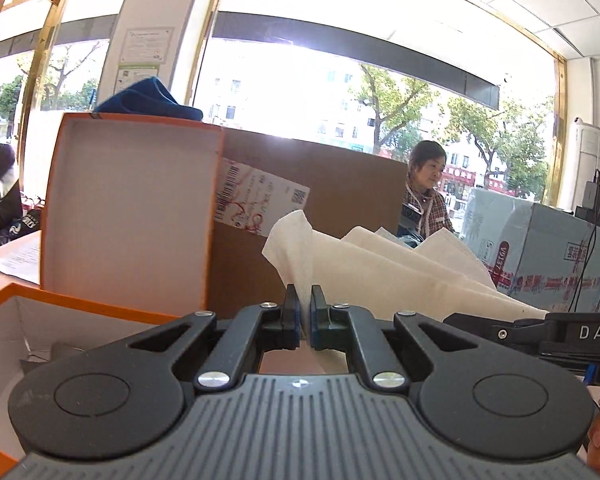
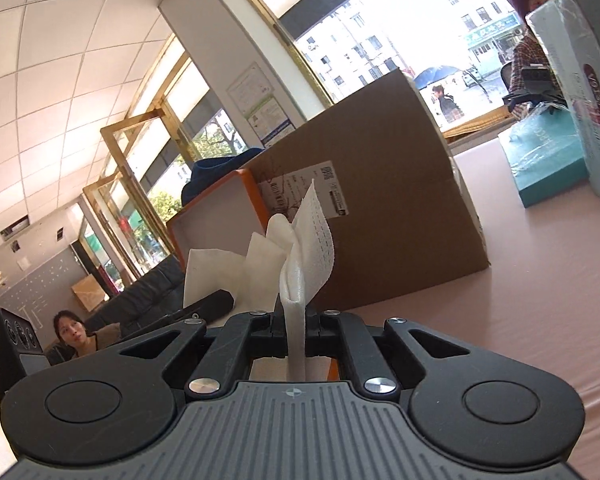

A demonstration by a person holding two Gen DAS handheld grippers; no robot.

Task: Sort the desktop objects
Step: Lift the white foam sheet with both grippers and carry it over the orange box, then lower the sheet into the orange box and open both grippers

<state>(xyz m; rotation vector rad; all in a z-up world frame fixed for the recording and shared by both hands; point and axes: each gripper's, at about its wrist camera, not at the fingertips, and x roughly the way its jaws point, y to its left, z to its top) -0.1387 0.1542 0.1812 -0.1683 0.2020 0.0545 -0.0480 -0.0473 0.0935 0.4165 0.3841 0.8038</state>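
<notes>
Tissue (image 1: pixel 380 268), a white creased sheet, is stretched in the air between both grippers, above the pink table (image 2: pixel 540 280). The left gripper (image 1: pixel 305 316) has its fingers pressed nearly together on one corner of the sheet, which stands up at 12 o'clock from the pads. The right gripper (image 2: pixel 296 324) is likewise closed on a folded bunch of the same sheet, the loose end fanning upward at 12 o'clock.

In the left wrist view, the right gripper's dark body comes in at 3 o'clock, with the sheet running down to it. An orange box (image 1: pixel 4 320) with a white inside lies open at 8 o'clock, its near rim just beside the left gripper; its lid (image 1: pixel 132 208) stands upright at 10 o'clock. Behind it a brown cardboard box (image 1: pixel 340 184) walls off the far side, with a blue cloth (image 1: pixel 148 100) on top. A light blue carton (image 1: pixel 540 240) closes the side at 2 o'clock.

The right wrist view shows what the left does not: a broad bare stretch of table from 2 to 4 o'clock, and a teal flat box (image 2: pixel 548 168) at 2 o'clock touching the light blue carton. Here the cardboard box stands at 12 o'clock with the orange lid leaning against it at 11 o'clock. A seated person (image 2: pixel 72 332) appears at 9 o'clock, another person (image 2: pixel 528 40) at 1 o'clock.
</notes>
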